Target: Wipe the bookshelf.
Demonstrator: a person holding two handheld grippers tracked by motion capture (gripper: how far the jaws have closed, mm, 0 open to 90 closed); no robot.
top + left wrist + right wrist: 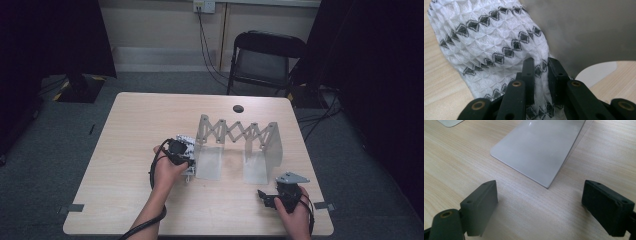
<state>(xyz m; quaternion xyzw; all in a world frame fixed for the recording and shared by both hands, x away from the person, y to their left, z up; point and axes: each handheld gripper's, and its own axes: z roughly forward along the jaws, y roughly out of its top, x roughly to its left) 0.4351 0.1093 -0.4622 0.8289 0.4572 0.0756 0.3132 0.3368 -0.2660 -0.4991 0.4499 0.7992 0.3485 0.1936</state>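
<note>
The left gripper [182, 152] sits a little left of the middle of the table [135, 130], and its two black jaws are pinched together on a fold of a white cloth [491, 42] patterned with rows of small black diamonds. In the left gripper view the fabric bunches up between the jaws and spreads away from them, its far end lying on the pale wood. Just past the cloth rises the grey upright panel of a metal rack [237, 137] (a folding one, with a criss-cross lattice joining its two end panels). From the high view, the cloth [186, 143] shows as a small white patch beside the hand, right against the rack's left end panel; whether it actually touches that panel I cannot tell.

The rack stands near the middle of the table, slightly toward the right edge, each of its end panels ending in a flat foot that points toward the near edge.

The right gripper [265, 196] rests close to the table's near right corner, held low over the wood. Its jaws are spread wide with nothing between them (bare tabletop shows in the gap), and in the right gripper view [539, 207] the rack's right foot lies flat just ahead of them, not touching either jaw.
</note>
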